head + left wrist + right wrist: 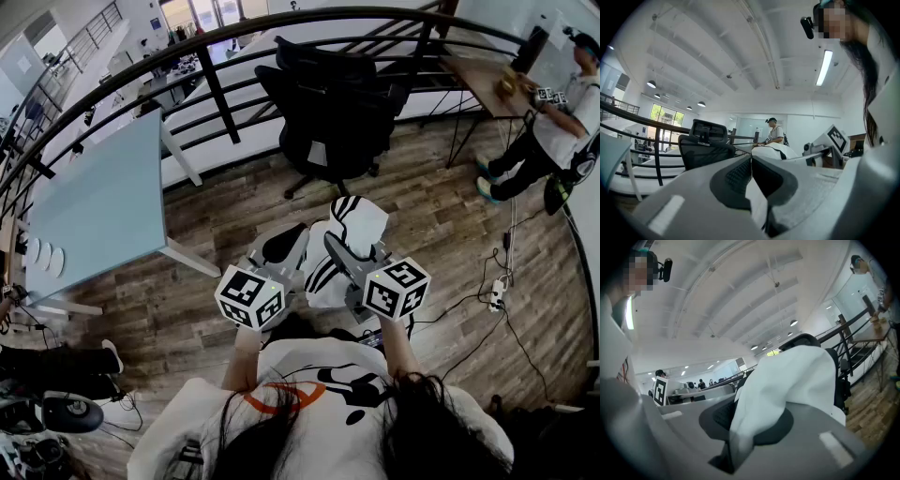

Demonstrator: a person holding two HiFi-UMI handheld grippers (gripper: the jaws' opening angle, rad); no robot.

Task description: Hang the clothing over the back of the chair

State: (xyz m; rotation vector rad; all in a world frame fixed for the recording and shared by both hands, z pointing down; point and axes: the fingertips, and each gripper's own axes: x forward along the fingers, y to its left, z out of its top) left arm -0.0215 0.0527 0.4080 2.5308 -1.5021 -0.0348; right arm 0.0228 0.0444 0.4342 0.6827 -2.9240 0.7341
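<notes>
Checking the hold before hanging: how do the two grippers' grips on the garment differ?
The left gripper pinches a thin edge of the white garment; the right gripper bites a thick bunch. The left's view to the black chair is open; cloth billows over the right's jaws, covering much of the chair. Both clamp the garment.

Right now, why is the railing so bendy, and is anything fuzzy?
Head view: the wide lens bends the railing and darkens the corners. Left gripper view: the lamp glares, and the near jaws look soft. Right gripper view: the cloth is fuzzy up close.
</notes>
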